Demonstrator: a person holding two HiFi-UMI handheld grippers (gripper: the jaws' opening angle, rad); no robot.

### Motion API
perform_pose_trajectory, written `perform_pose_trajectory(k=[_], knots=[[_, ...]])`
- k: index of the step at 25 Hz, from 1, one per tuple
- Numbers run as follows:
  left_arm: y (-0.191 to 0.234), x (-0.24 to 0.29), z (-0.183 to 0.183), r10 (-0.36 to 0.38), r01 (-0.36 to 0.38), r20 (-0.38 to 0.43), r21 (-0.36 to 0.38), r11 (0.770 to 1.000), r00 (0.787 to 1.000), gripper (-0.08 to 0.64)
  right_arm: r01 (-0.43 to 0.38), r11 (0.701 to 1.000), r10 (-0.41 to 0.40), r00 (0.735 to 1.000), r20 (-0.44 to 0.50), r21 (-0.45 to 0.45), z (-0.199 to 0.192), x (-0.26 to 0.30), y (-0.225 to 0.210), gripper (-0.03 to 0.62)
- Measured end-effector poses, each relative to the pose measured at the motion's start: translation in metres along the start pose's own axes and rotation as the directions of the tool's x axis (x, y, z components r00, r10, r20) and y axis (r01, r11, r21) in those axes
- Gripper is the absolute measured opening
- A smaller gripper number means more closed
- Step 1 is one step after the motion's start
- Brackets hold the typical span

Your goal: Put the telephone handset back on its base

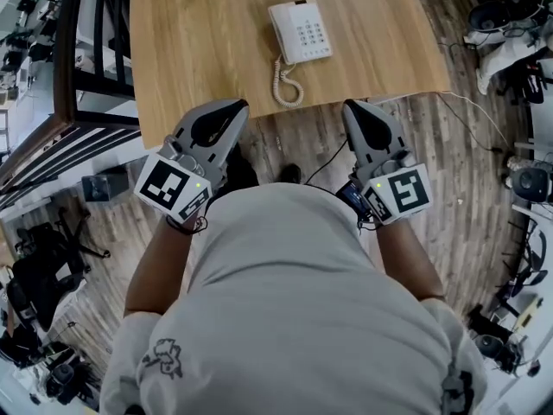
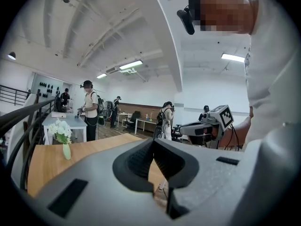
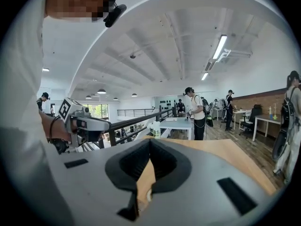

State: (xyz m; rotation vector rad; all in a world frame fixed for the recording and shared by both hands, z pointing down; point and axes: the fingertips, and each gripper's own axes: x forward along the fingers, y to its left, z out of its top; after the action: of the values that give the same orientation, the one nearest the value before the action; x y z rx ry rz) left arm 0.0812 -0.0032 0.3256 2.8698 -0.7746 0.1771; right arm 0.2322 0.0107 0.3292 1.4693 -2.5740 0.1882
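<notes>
Tabletop [image 1: 199,50] of pale wood is filling the far middle of the head view, with plank floor [image 1: 467,171] lying around it and a dark railing [image 1: 82,59] running along its left side. A person in a grey shirt [image 1: 285,301] is standing at the near edge, holding a gripper in each hand.

The left gripper [image 1: 238,106] is hanging over the near left part of the table edge, and its own view is showing its jaws pressed together at the tips with nothing between them [image 2: 153,141]. The right gripper [image 1: 350,106] is hanging just off the near edge to the right, and its jaws are likewise meeting at the tips, empty [image 3: 149,140]. Both are well apart from the phone.

The white telephone [image 1: 300,30] is sitting on the far middle of the table. Its handset [image 1: 283,31] is lying along the left side of the base, apparently in its cradle, while the coiled cord [image 1: 285,85] is looping toward the near edge.

A small vase of white flowers [image 2: 63,135] is standing at the far left of the table.
</notes>
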Motion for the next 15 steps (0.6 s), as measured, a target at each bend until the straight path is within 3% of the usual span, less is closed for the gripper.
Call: perform_pose_trajectory(k=[7,15], knots=[[-0.045,-0.012,0.002,0.060,-0.060,0.001,0.013,0.998,0.998,0.006,-0.070,0.997,0.071,0.997,0.017,-0.028,-0.002,-0.047,0.010,0.005],[-0.073,-0.042,0.009,0.049,-0.049,0.009,0.043,0.998,0.999,0.006,-0.071,0.997,0.071,0.997,0.039,-0.014,-0.006,-0.076,0.041,0.005]])
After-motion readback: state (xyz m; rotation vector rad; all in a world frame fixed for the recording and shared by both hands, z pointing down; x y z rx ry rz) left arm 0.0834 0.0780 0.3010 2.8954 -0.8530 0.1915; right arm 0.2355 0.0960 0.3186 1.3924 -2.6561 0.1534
